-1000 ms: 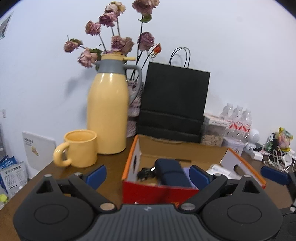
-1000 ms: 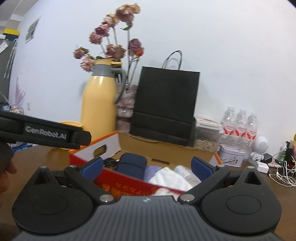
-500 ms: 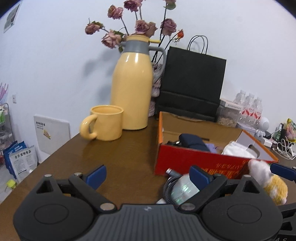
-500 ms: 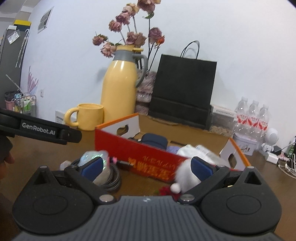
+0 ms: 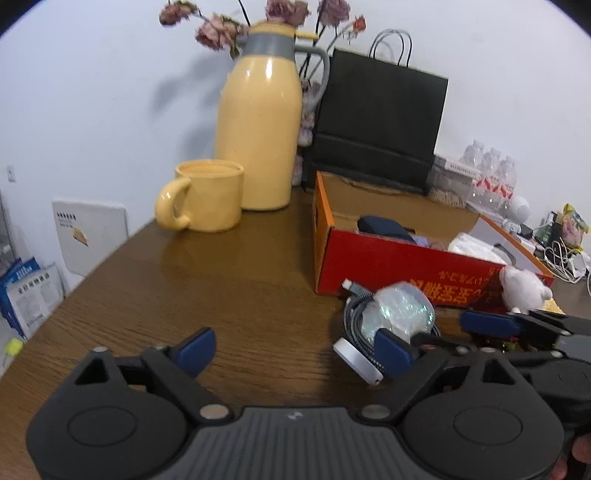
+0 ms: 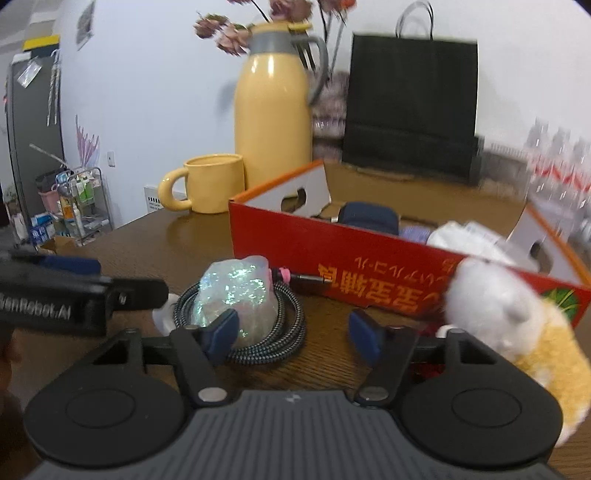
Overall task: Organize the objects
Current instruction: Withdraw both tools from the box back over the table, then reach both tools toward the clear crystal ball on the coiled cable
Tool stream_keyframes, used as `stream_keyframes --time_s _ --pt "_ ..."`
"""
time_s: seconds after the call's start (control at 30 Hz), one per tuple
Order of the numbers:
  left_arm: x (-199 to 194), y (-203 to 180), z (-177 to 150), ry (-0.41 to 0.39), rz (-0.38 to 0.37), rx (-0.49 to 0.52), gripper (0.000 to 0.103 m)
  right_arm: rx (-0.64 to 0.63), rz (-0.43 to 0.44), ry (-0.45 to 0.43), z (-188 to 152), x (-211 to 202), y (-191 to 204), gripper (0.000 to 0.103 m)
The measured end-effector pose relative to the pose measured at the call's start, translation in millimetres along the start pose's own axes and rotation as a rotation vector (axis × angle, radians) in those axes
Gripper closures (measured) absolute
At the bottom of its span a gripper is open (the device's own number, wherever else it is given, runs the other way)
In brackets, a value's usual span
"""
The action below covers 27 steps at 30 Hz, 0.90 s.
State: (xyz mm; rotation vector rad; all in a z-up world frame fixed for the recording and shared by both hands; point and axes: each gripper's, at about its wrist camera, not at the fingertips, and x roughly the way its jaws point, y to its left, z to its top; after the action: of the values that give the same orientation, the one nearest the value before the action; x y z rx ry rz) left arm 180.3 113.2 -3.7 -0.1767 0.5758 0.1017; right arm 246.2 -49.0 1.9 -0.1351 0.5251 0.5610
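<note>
Right tool (image 6: pixel 293 330) spread; left tool (image 6: pixel 70 291), spread, reads "GenRobot.AI" beside red box (image 6: pixel 369 262).

Home, thermos (image 5: pixel 258 129), mug (image 5: pixel 210 195), dried flowers (image 5: pixel 218 31)

Right gripper (image 6: pixel 293 330), jaws apart, above the wooden table (image 6: pixel 147 251). Iridescent wrapped object (image 6: pixel 236 291) on coiled braided cable (image 6: pixel 280 332) at 11 o'clock; plush toy (image 6: pixel 495 306) at 2 o'clock; red box (image 6: pixel 354 266) at 12.

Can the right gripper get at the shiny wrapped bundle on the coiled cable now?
Probably yes. The right gripper is open, and the iridescent wrapped bundle lies on the coiled braided cable just ahead-left. The left gripper hovers close and may crowd it.
</note>
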Motion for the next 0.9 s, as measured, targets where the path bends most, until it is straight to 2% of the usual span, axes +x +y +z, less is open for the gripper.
stream_keyframes --time_s 0.07,0.13,0.23,0.4,0.53,0.6,0.67,0.7,0.8,0.9 --pt "6 0 -1 0.03 0.002 -0.005 0.022 0.026 0.017 0.048 0 8 -4 0.055" --pt "11 1 -1 0.052 -0.017 -0.022 0.027 0.057 0.041 0.096 -1 14 -8 0.064" --pt "12 3 -3 0.059 -0.054 -0.042 0.035 0.053 0.046 0.098 -3 12 -7 0.074" --pt "14 1 -3 0.068 -0.117 -0.085 0.053 0.038 0.034 0.1 -5 11 -4 0.074" --pt "16 3 -5 0.08 -0.146 -0.147 0.06 0.034 0.022 0.101 -5 10 -6 0.075" --pt "16 4 -6 0.077 -0.147 -0.161 0.06 0.026 0.015 0.101 -5 9 -6 0.075" --pt "14 4 -7 0.065 -0.126 -0.17 0.07 0.023 0.01 0.101 -6 8 -6 0.075" --pt "14 4 -7 0.065 -0.107 -0.176 0.081 0.023 0.006 0.101 -6 8 -7 0.075" --pt "18 10 -6 0.077 -0.108 -0.199 0.083 0.023 0.006 0.102 -8 6 -10 0.076" --pt "19 5 -6 0.081 -0.123 -0.173 0.083 0.015 0.011 0.102 -9 4 -10 0.076"
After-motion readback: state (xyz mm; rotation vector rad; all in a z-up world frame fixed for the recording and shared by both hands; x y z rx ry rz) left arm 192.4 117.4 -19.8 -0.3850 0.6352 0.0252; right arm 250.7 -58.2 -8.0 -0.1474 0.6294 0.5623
